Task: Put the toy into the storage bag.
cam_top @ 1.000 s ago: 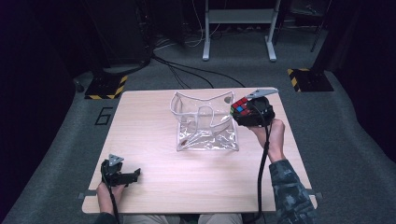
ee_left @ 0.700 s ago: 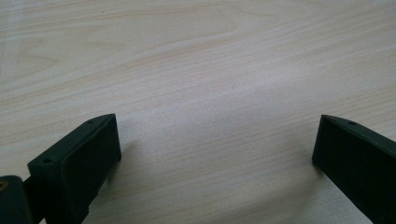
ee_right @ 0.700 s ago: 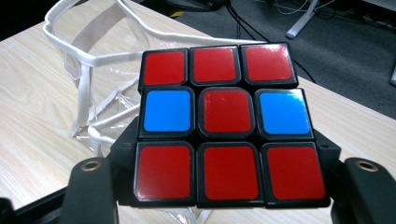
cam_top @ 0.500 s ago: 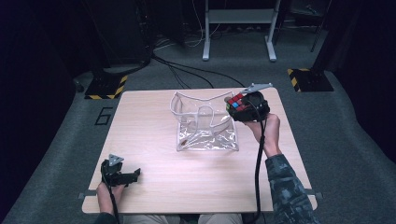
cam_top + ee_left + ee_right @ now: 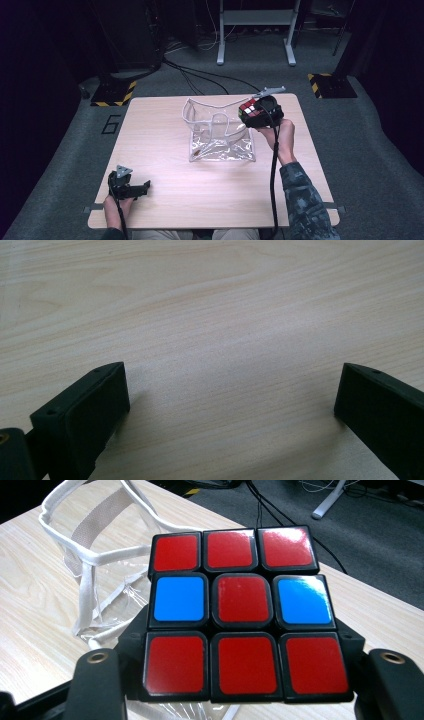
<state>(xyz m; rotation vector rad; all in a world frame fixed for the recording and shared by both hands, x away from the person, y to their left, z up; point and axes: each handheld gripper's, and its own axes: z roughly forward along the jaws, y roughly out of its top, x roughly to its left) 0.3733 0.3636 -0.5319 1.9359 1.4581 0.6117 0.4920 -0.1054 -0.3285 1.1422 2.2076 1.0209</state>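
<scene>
A puzzle cube [image 5: 251,110] with black edges and red, white and blue stickers sits between the jaws of my right gripper [image 5: 256,113], which is shut on it just above the right rim of a clear plastic bag [image 5: 216,131] with white trim. In the right gripper view the cube [image 5: 240,614] shows a mostly red face with two blue squares, and the bag's open mouth [image 5: 95,555] lies behind it to the left. My left gripper [image 5: 139,189] rests open on the wooden table [image 5: 160,150] near the front left corner. Its two black pads [image 5: 85,415] stand wide apart over bare wood.
The bag stands open in the middle of the table toward the back. Beyond the table's far edge are cables [image 5: 200,75] on grey carpet, a metal stand [image 5: 255,30] and yellow-black striped floor markers [image 5: 330,85].
My right gripper has carried the cube a little to the left, from beside the bag's right edge to over its rim. The left gripper has stayed where it was.
</scene>
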